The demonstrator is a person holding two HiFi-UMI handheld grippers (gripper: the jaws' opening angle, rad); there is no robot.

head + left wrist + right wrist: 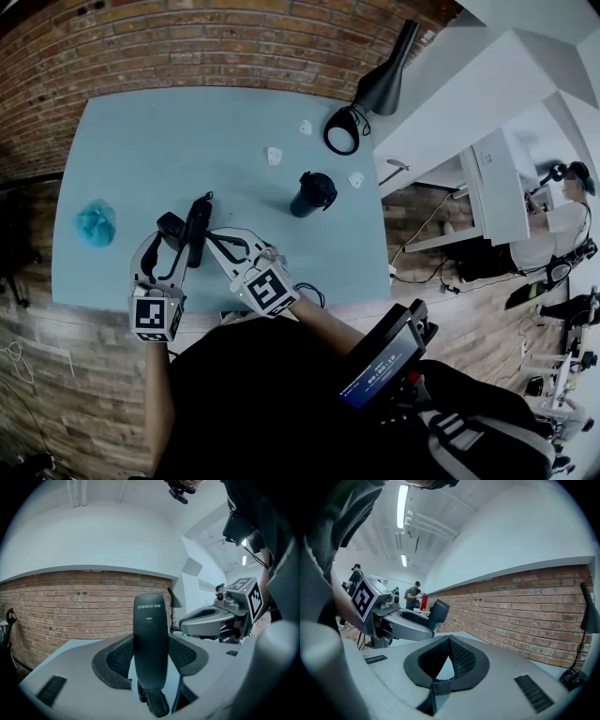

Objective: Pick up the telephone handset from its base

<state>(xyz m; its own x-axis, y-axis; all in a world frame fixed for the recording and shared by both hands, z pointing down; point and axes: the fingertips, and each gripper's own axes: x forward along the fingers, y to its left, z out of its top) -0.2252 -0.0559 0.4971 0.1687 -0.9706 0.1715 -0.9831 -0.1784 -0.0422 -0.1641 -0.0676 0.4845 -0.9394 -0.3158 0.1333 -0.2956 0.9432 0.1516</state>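
Observation:
The black telephone handset (197, 232) stands upright between the jaws of my left gripper (183, 251), which is shut on its sides. In the left gripper view the handset (150, 644) fills the gap between the pads, and its cord (141, 694) hangs below it. The black base (170, 225) sits on the table just left of the handset. My right gripper (214, 237) is beside the handset on its right, shut, with nothing held. In the right gripper view the right gripper (449, 641) has its pads meeting at the tips, and the handset's top (439, 611) shows to the left.
On the light blue table (187, 131) stand a black cup (312, 192), a black desk lamp (380, 89) at the back right and a teal crumpled thing (96, 222) at the left. Small white bits (274, 156) lie mid-table. A brick wall runs behind it.

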